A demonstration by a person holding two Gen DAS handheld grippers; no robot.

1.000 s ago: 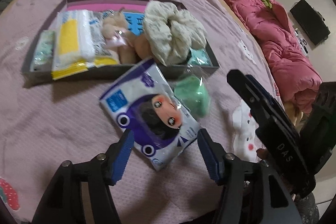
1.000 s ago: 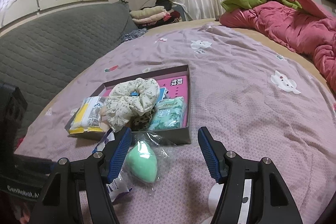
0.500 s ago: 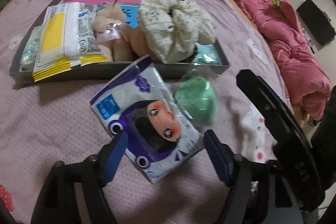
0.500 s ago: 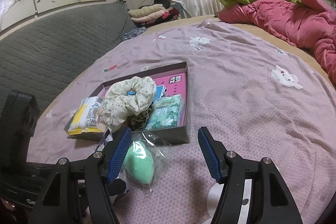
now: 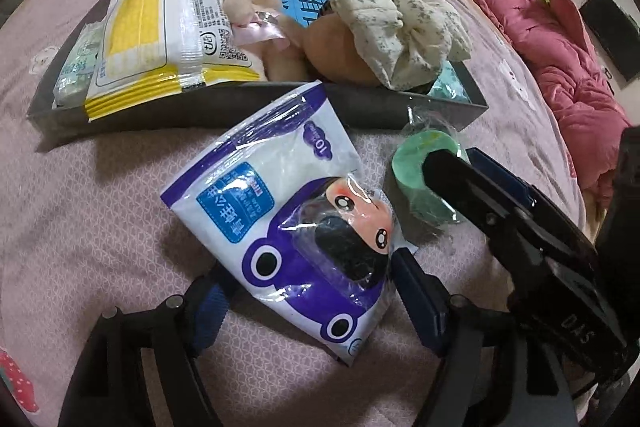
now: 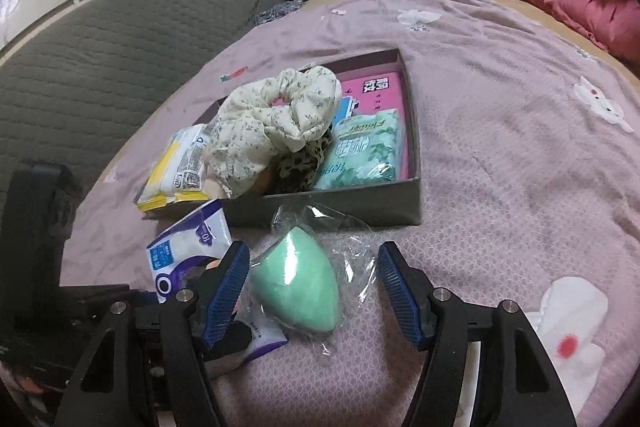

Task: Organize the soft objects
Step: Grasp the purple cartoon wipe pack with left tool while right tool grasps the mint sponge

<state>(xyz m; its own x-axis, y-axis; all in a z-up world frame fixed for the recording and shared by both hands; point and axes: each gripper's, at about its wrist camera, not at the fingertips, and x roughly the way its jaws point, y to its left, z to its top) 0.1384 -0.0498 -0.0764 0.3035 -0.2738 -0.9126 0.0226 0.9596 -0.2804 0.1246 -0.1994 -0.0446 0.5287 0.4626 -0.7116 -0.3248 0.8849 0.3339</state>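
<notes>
Partly hidden under the cream floral scrunchie (image 6: 276, 115): a tan plush toy (image 5: 280, 39) and something leopard-print. Packed in the dark shallow box (image 6: 412, 183) on the bed (image 6: 500, 167): yellow tissue pack (image 5: 160, 35), green floral pack (image 6: 364, 151), pink card beneath. In front of the box, touching neither: white-and-purple cartoon pouch (image 5: 288, 219) between the wide left gripper (image 5: 316, 299) jaws; bagged mint-green sponge (image 6: 296, 283) between the right gripper (image 6: 312, 291) jaws, just opening, not pressing.

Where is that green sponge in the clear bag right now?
The green sponge lies on the pink bedspread just in front of the grey box, between the open right gripper's fingers, beside the purple-and-white packet.
</notes>
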